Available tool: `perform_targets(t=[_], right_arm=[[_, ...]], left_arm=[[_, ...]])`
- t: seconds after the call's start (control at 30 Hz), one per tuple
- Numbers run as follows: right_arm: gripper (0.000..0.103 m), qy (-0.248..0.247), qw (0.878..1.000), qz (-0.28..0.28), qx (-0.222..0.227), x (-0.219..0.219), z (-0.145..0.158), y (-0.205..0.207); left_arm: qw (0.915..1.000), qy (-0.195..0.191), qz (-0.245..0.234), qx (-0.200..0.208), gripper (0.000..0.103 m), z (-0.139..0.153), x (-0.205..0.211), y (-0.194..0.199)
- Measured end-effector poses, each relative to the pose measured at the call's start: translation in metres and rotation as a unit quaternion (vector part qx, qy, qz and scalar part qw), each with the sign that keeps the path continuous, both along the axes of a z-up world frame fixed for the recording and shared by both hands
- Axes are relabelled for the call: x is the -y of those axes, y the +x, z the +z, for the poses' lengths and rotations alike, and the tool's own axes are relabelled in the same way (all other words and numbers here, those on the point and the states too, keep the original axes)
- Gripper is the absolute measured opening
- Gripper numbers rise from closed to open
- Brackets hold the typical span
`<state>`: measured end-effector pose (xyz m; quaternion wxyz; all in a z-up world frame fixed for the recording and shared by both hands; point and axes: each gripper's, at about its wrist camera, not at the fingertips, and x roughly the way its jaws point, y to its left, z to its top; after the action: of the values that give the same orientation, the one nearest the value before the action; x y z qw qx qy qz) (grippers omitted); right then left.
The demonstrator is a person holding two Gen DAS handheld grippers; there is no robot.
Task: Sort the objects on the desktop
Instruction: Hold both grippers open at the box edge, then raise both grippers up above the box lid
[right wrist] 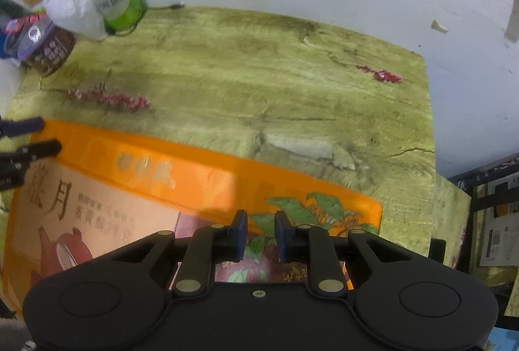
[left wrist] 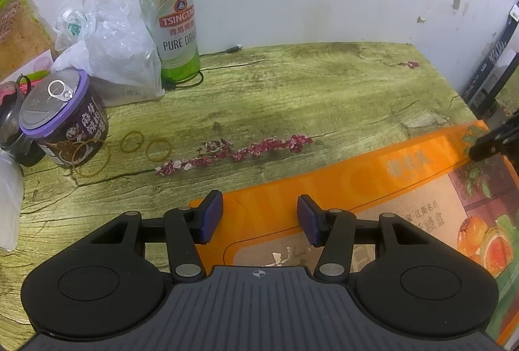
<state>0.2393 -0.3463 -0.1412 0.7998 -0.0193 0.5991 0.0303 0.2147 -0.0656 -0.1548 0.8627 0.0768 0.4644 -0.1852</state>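
Over the near part of the worktop (left wrist: pixel 324 98) a flat orange box (left wrist: pixel 421 163) was laid, well apart from the beer can (left wrist: pixel 170 20) at the far wall. Both hand-held grippers were held above the box: the left hand-held gripper (left wrist: pixel 260 218) over its left end with a gap between the pads and nothing gripped, the right hand-held gripper (right wrist: pixel 260 236) over its right end, clenched empty. The box was judged light, stiff cardboard, wide and perhaps slippery; its edges would be best taken.
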Motion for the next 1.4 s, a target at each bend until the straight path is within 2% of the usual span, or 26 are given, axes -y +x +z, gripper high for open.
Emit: perform_targets(t=[0.1,0.8,0.9,1.03,1.13,1.3,1.4], right_arm=[[0.018,-0.006,1.000,0.000,-0.003,-0.001,-0.008,-0.002],[0.018,-0.010,1.000,-0.005,0.001,-0.002,-0.009,-0.003],[0.019,-0.007,1.000,-0.009,0.006,-0.001,-0.008,-0.004],[0.020,0.013,0.999,-0.018,0.030,-0.001,0.004,-0.018],[0.020,0.019,0.999,-0.009,0.037,-0.005,0.015,-0.038],[0.020,0.013,1.000,0.021,0.017,-0.017,0.018,-0.073],[0.020,0.003,0.999,0.037,0.002,-0.022,0.012,-0.089]], left_arm=[[1.0000,0.003,-0.001,-0.002,0.051,0.000,0.001,0.000],[0.9999,0.014,-0.005,-0.006,0.052,0.002,0.004,0.001],[0.9995,0.029,-0.004,-0.009,0.053,0.005,0.007,0.000],[0.9994,0.031,-0.015,-0.001,0.061,0.020,0.005,-0.024],[0.9995,0.022,-0.021,-0.005,0.060,0.024,-0.004,-0.053],[0.9986,0.026,-0.043,-0.016,0.060,0.021,-0.009,-0.099],[0.9983,0.030,-0.034,-0.039,0.060,0.012,-0.009,-0.112]])
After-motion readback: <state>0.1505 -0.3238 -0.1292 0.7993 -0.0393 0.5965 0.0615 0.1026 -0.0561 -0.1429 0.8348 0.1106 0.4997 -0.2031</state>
